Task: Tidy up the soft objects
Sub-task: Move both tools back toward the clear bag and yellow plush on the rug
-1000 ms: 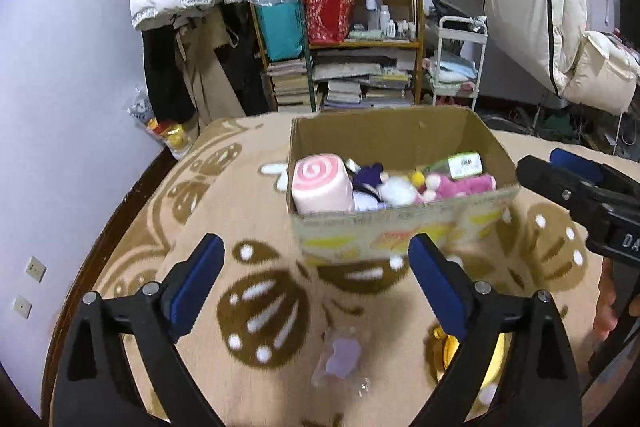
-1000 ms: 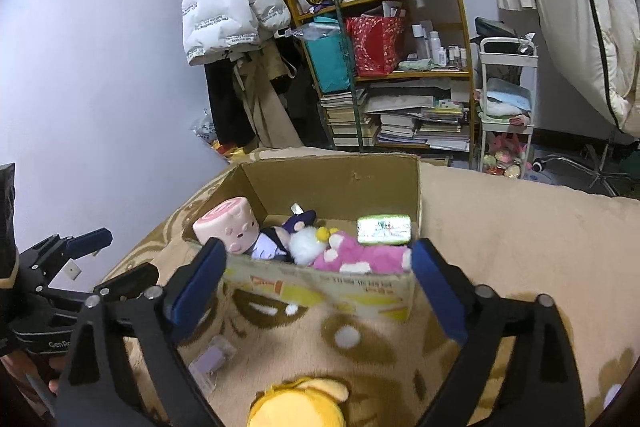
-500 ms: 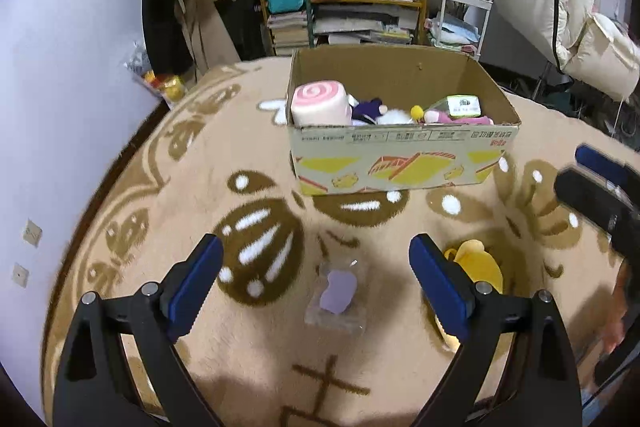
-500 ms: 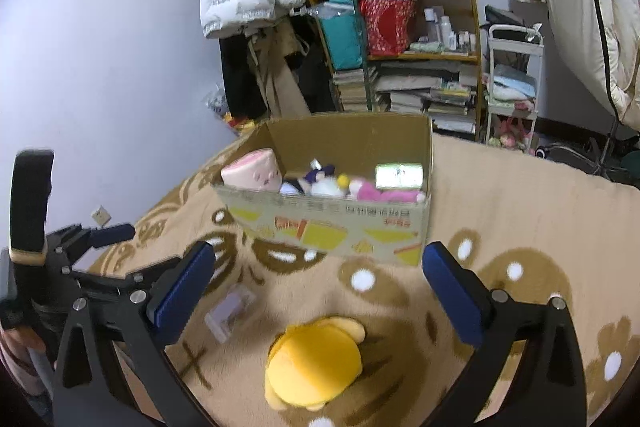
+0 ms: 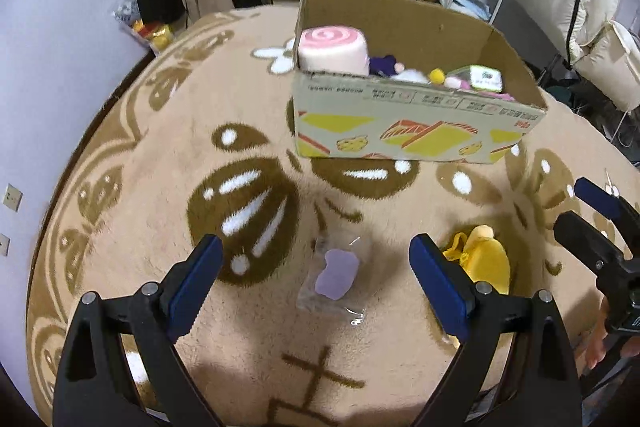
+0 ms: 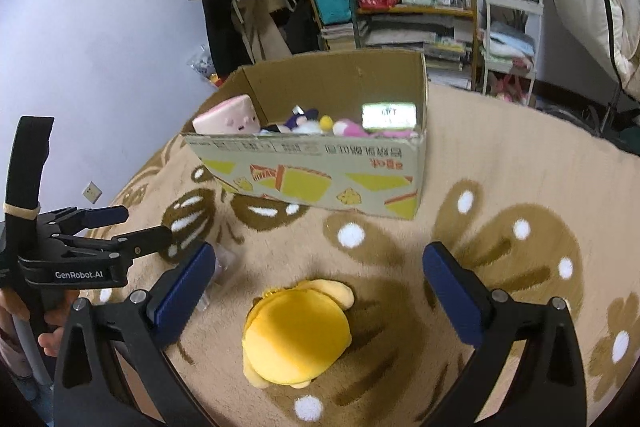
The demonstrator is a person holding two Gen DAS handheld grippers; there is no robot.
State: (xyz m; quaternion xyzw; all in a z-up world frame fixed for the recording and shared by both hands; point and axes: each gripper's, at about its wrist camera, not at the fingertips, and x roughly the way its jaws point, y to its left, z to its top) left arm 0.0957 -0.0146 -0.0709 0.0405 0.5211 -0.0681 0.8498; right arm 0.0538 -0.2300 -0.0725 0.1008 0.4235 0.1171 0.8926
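My left claw [image 5: 314, 279] is wide apart, nothing in it, hanging over a purple toy in a clear bag [image 5: 335, 275] on the rug [image 5: 160, 211]. My right claw [image 6: 320, 291] is also spread, empty, above the yellow plush [image 6: 296, 337]; neither toy is touched. Box [image 6: 320, 179] sits further off on the rug, holding a pink roll [image 5: 334, 49] and other plushies.

Both grippers [image 5: 316, 281] [image 6: 320, 297] lower, nearer rug [image 5: 160, 155]
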